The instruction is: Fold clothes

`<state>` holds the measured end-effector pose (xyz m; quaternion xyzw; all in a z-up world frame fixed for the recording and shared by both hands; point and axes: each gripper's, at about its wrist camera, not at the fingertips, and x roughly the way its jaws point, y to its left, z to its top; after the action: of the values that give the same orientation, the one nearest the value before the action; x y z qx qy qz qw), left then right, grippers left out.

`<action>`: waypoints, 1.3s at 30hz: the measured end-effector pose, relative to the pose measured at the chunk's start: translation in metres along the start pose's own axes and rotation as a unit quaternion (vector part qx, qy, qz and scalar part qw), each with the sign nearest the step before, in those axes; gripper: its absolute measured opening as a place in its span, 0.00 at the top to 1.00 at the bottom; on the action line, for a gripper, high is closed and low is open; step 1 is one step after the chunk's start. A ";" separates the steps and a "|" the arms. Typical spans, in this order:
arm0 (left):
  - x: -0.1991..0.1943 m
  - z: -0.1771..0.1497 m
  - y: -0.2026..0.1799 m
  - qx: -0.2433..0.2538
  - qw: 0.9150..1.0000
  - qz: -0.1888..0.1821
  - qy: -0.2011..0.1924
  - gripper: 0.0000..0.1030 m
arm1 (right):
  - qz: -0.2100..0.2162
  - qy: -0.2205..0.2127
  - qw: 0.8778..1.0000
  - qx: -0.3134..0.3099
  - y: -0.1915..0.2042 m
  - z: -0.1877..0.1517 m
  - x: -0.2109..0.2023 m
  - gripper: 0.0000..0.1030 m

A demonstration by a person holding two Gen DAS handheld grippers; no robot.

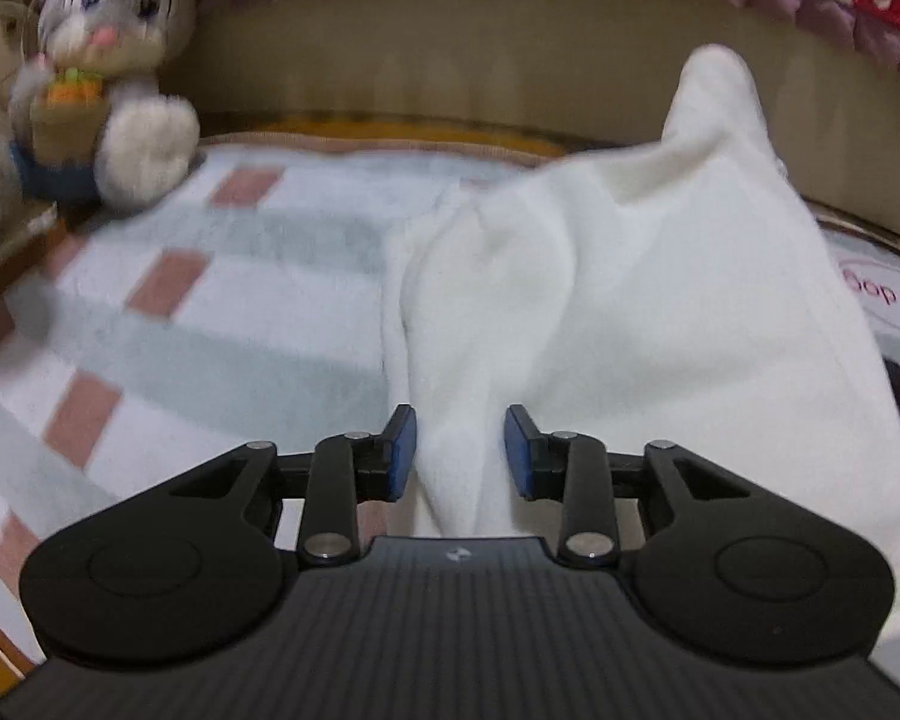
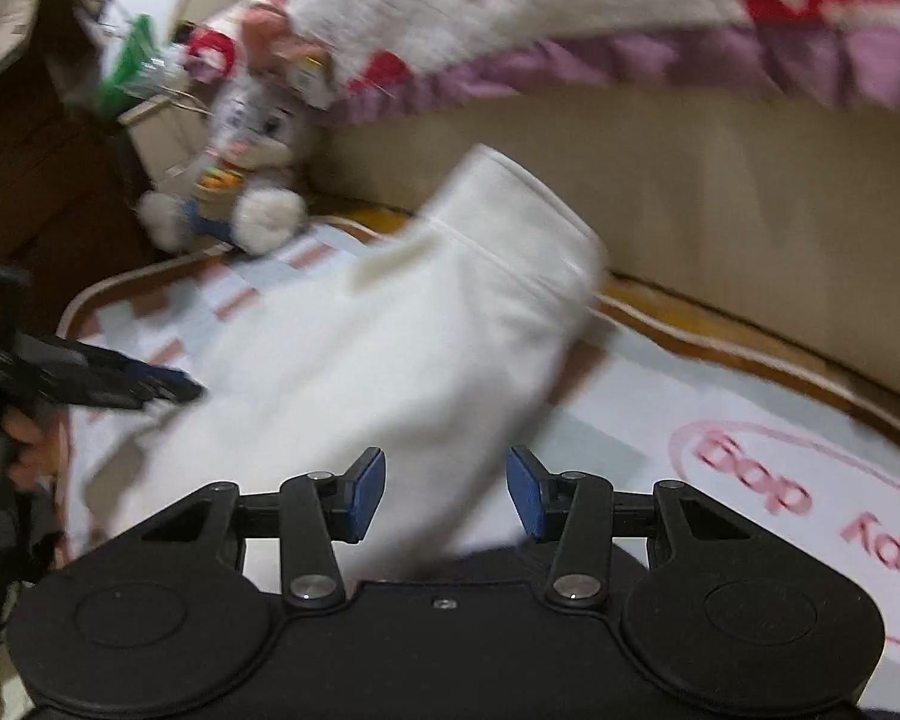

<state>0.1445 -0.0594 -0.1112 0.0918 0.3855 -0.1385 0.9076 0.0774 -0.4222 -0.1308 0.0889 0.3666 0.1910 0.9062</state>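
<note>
Blue pads line both tongs, and both stand wide apart with cloth lying between them but not pinched. The left gripper [image 1: 460,450] has a loose ridge of the white garment [image 1: 630,324] running up through its gap; its fingers [image 1: 403,450] do not press the fabric. The right gripper [image 2: 444,495] is the same: jaws spread, the white garment [image 2: 390,348] passing between them without a grip. In the right view the left gripper [image 2: 168,390] shows at the left side, low beside the near-left edge of the cloth.

The garment lies on a pale checked mat [image 1: 210,312] with pink squares, and its far part is raised in a peak with a stitched hem, near the beige wall behind. Right of it the mat carries pink lettering [image 2: 762,480]. A plush rabbit [image 1: 108,72] sits at the far left corner, well apart from the cloth.

The pictures are blurred, so I judge the tongs are in motion. I think the step is to take hold of the near edge for a fold. To do it well, each tong should close on one edge layer only, both at matching points, then lift together and evenly, so the cloth does not twist, and keep the fold away from the rabbit.
</note>
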 end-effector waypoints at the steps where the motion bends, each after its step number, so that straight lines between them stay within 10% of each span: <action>1: -0.003 0.010 -0.006 0.010 1.000 -0.005 -0.019 0.70 | -0.001 0.006 1.000 0.015 -0.008 0.003 0.006 0.51; 6: 0.024 0.060 -0.037 0.037 0.987 -0.154 -0.008 0.67 | 0.054 0.015 0.984 0.167 -0.053 0.025 0.042 0.41; 12: 0.096 0.088 -0.056 0.044 0.982 -0.177 0.054 0.67 | 0.105 0.041 0.953 0.282 -0.064 0.040 0.108 0.34; 23: 0.126 0.103 -0.041 0.062 0.997 -0.038 0.028 0.67 | 0.066 -0.005 0.957 0.283 -0.060 0.068 0.163 0.22; 30: 0.034 0.074 0.020 -0.069 0.995 -0.049 -0.052 0.62 | 0.050 -0.013 0.961 0.273 -0.059 0.087 0.178 0.30; 34: 0.026 0.040 0.015 -0.041 0.997 -0.055 -0.018 0.57 | 0.024 -0.033 0.963 0.266 -0.064 0.095 0.177 0.39; 39: 0.058 0.007 0.019 -0.007 1.000 0.023 0.011 0.80 | -0.014 -0.050 0.972 0.231 -0.057 0.105 0.165 0.41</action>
<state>0.1939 -0.0542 -0.1473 0.0956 0.3939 -0.1143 0.9070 0.2752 -0.4085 -0.1768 0.3004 0.3565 0.0839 0.8807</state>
